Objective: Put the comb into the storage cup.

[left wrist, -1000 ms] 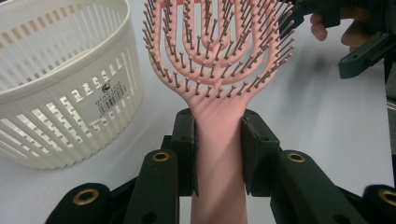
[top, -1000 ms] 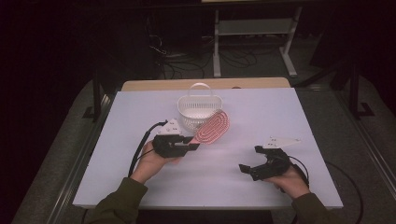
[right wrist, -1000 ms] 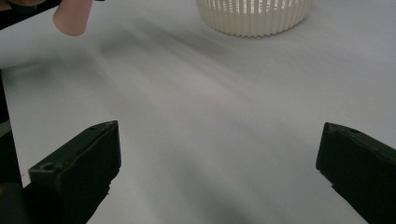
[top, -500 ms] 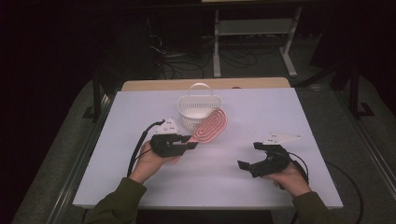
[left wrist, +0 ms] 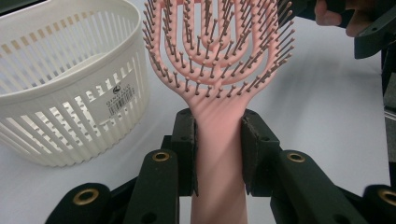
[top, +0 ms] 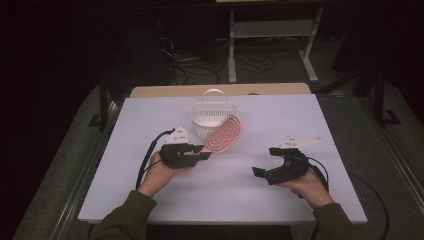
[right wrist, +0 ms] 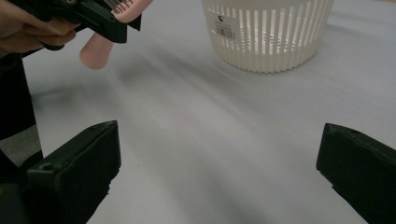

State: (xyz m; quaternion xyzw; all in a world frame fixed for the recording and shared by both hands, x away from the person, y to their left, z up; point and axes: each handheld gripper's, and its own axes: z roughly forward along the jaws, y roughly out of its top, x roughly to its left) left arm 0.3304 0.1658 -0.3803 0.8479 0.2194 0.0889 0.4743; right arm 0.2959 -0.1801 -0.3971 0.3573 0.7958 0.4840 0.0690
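**Hairbrush Held at the Basket: Grip and Placement Notes**

I had the left gripper (top: 202, 152) clenched on the handle of the pink hairbrush (top: 225, 135). In the left gripper view, both pads (left wrist: 187, 154) pressed flat against the handle just below the neck, with the handle end projecting back between the jaws. I judged that this grip point, close to the head, was chosen to limit swing and keep the head steerable.

The brush stood clear of the table (top: 150, 200), its head angled up toward 1 o'clock from the gripper. The head lay just beside the white basket (top: 212, 112), at the basket's 4 o'clock, overlapping its wall in the high view. I could not tell whether brush and basket touched. I judged that the brush was held there for placing into the basket, which stood upright near the table's far edge with its handle raised.

The right gripper (top: 270, 162) was released, its jaws wide apart with nothing between them. It sat low over the table at 3 o'clock from the left gripper, well apart from the basket, presumably parked clear of the working path.

The brush was a vented paddle type: pink looped ribs, rows of thin ball-tipped bristles, and a smooth, rounded handle.
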